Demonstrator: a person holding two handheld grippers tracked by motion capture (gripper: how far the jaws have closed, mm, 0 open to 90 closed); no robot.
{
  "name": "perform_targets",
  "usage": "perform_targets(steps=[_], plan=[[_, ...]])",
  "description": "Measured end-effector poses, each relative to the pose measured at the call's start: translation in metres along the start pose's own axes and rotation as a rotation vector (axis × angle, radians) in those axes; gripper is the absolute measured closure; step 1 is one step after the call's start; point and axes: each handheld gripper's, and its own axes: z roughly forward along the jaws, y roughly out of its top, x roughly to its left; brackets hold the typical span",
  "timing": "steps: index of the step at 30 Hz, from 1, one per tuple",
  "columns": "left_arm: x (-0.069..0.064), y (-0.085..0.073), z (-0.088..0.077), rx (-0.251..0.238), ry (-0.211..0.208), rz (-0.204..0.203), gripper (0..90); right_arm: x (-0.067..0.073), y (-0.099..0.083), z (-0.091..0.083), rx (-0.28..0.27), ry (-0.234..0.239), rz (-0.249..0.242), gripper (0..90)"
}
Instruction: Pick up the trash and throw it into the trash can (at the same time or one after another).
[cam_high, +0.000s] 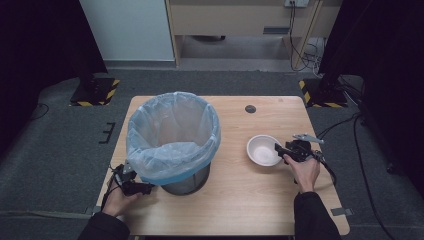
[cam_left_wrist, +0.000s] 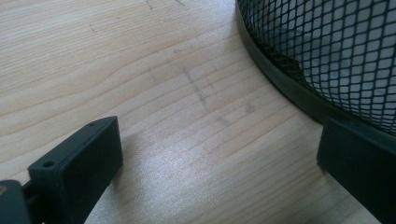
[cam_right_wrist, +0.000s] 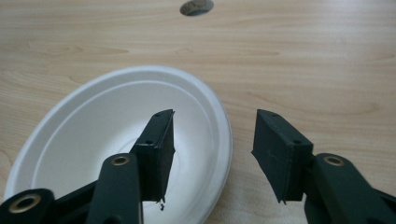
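Observation:
A white bowl sits empty on the right half of the wooden table. My right gripper is at the bowl's right rim, one jaw over the inside and the other outside it. There is a gap between pads and rim, so it is open. A black mesh bin with a pale blue bag stands left of centre. My left gripper rests low by the bin's base ring, jaws wide open over bare wood, one jaw close beside the ring.
A round grommet hole lies in the table behind the bowl. Bare wood spreads between bin and bowl and along the front edge. Cables trail off the table's right side; dark floor surrounds it.

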Motion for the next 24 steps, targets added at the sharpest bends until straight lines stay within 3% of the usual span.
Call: perform_targets(steps=[5,9,15,19,24], plan=[[0.0,0.0,0.0,0.0,0.0,0.0,0.0,-0.001,-0.005,0.004,0.037,0.019,0.028,49.6],[0.0,0.0,0.0,0.0,0.0,0.0,0.0,0.001,-0.009,0.009,0.073,0.028,0.013,51.1],[0.0,0.0,0.0,0.0,0.0,0.0,0.0,0.001,-0.012,0.012,0.123,0.037,0.01,64.4],[0.0,0.0,0.0,0.0,0.0,0.0,0.0,0.002,-0.01,0.01,0.133,0.047,-0.007,75.0],[0.0,0.0,0.0,-0.002,0.0,0.0,0.0,0.005,-0.005,0.006,0.109,0.058,-0.021,78.9]])
